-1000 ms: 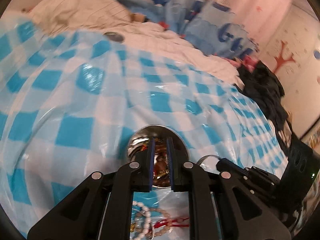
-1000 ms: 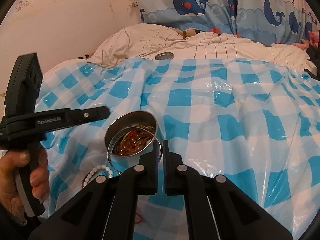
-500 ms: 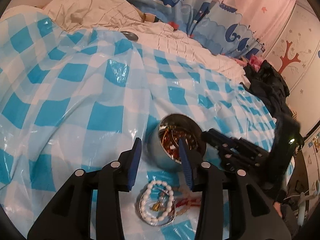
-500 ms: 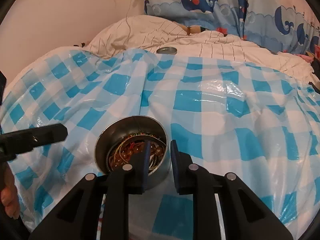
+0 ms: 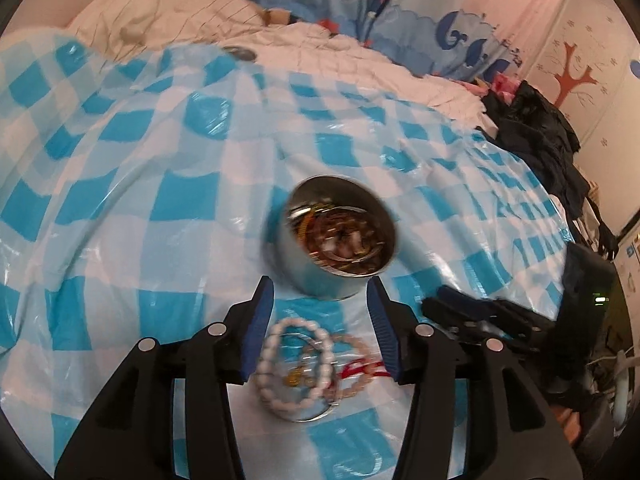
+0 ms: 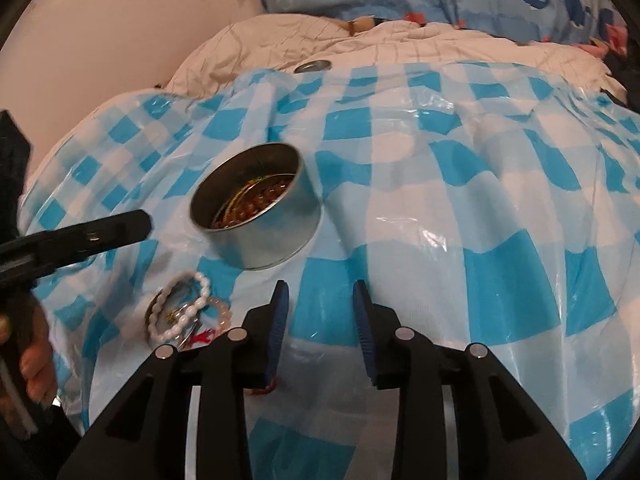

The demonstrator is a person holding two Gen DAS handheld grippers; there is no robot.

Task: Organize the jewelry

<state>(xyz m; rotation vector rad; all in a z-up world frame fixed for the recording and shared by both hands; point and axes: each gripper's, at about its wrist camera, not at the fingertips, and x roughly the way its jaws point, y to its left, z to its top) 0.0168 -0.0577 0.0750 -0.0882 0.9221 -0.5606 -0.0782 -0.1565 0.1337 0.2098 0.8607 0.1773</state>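
**Bracelets lie under the left gripper, short of the tin**

The left gripper (image 5: 320,292) has just been opening; its jaws stand half apart and empty. The bracelets (image 5: 298,364) lie on the checked sheet (image 5: 120,208) directly below and between its fingers, on the near side of the tin (image 5: 340,236). The right gripper (image 6: 318,298), also just opening and empty, sits right of the pile, so the left is nearer. The pile is a loose ring-shaped heap with no clear long axis; the tin stands upright, mouth up.

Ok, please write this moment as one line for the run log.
left hand-held gripper: open, empty, jaws just opening | right hand-held gripper: open, empty, jaws just opening | tin: holds jewelry | pearl bracelet: on checked sheet
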